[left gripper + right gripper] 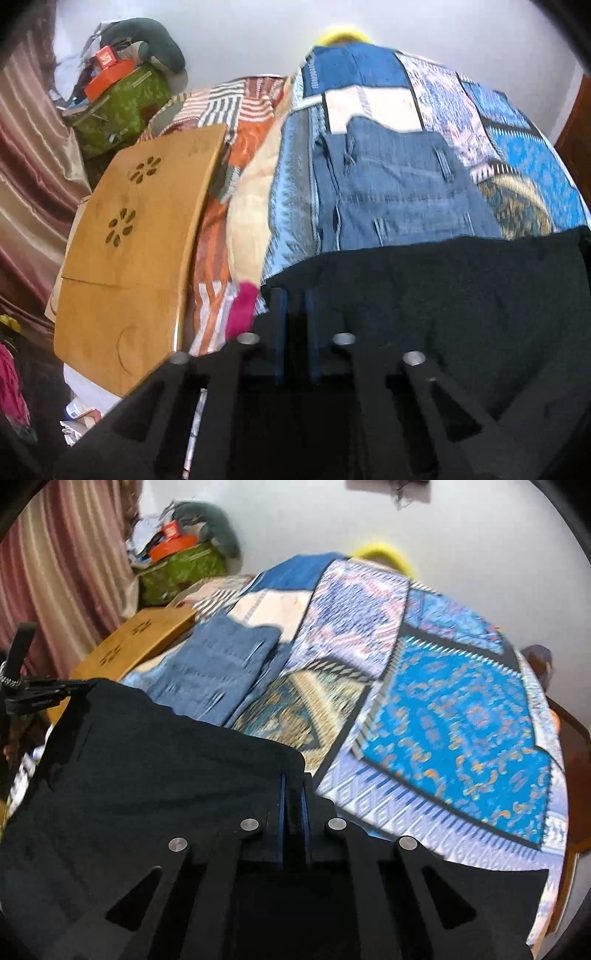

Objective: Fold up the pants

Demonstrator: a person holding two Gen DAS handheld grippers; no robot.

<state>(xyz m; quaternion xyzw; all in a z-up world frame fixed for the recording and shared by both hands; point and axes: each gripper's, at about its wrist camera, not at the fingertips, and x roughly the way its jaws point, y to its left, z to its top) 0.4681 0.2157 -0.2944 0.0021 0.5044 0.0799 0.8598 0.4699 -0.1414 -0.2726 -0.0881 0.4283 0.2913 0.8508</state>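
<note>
Black pants [461, 295] stretch across the near part of a bed with a blue patterned cover [524, 155]. My left gripper [293, 295] is shut on the pants' left edge. My right gripper [293, 779] is shut on the black pants [147, 757] at their right corner; the cloth spreads left from it. The left gripper's arm [33, 694] shows at the far left of the right wrist view. Folded blue jeans [399, 184] lie on the bed beyond the black pants, and show in the right wrist view [218, 664] too.
A wooden lap tray [136, 236] lies left of the bed on an orange striped quilt [236, 122]. A green bag with orange boxes [122, 99] stands by the curtain [29, 166]. A yellow item [384, 554] sits at the bed's far end by the white wall.
</note>
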